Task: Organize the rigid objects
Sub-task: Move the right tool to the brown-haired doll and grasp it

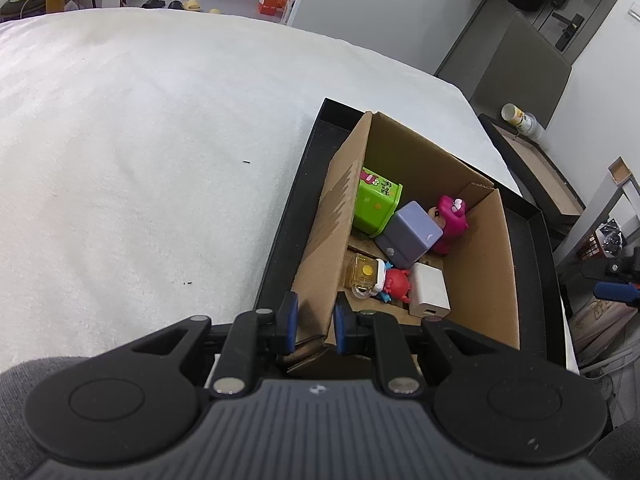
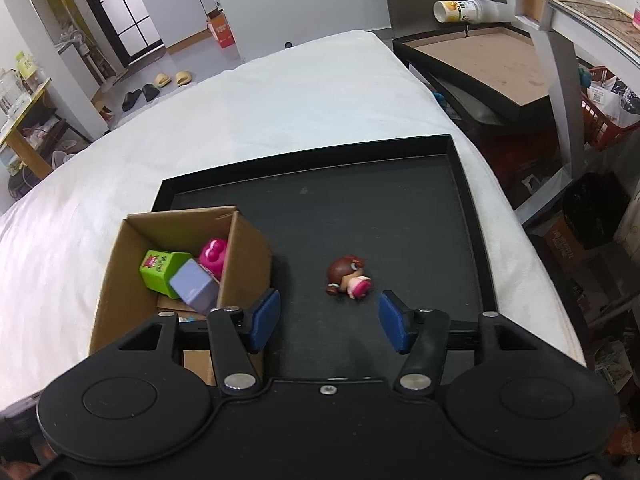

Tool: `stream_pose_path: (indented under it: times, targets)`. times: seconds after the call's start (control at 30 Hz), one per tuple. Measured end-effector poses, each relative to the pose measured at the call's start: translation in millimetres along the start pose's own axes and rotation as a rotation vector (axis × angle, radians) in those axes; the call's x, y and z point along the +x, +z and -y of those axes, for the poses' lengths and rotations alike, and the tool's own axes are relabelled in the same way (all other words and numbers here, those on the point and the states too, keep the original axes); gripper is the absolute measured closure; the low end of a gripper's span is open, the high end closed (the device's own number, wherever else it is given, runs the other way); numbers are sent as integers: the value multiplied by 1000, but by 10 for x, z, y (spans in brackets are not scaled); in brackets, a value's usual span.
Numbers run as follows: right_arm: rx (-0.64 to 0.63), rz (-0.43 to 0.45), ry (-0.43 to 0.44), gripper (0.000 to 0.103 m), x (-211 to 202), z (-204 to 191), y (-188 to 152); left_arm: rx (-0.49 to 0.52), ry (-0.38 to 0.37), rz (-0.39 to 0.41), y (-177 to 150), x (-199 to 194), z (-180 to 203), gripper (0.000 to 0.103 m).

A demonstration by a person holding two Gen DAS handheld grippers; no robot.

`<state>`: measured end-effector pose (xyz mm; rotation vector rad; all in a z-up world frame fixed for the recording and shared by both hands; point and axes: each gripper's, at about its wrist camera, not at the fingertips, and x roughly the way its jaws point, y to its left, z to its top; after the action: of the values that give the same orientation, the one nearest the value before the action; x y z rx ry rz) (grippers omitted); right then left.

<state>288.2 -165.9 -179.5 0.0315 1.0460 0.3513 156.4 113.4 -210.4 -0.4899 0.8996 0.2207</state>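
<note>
Left gripper (image 1: 314, 324) jaws clamping cardboard box (image 1: 320, 240) wall, right gripper (image 2: 328, 322) jaws spread before doll (image 2: 349, 276) on tray (image 2: 400, 208).

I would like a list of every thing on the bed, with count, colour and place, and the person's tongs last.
Bed cover: one, white, under everything.
Tray: one, black, on the bed cover.
Cardboard box: one, brown, open, standing in the tray.
Green cube: one, in the box.
Purple block: one, lilac, in the box beside the green cube.
Pink figurine: one, in the box.
Red figurine: one, in the box.
White charger: one, in the box.
Clear yellow case: one, in the box.
Brown-haired figurine: one, lying on the tray floor outside the box.
Left tongs: blue pads, clamped on the box wall.
Right tongs: blue pads, open, near the brown-haired figurine.
</note>
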Motion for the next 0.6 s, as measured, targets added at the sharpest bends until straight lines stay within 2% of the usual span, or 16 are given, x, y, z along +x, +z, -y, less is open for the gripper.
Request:
stream_pose_path:
  times: [0.37,0.47,0.6]
  targets:
    - [25,-17,41,40,203,345,-64,14,38,0,11,-10,80,86]
    - [28,-37,43,40,322,407,-95,7,14,28,4,-57,69,86]
    - [22,-46,61,40,474,455,-113,8,24,20,15,-43,83,86]
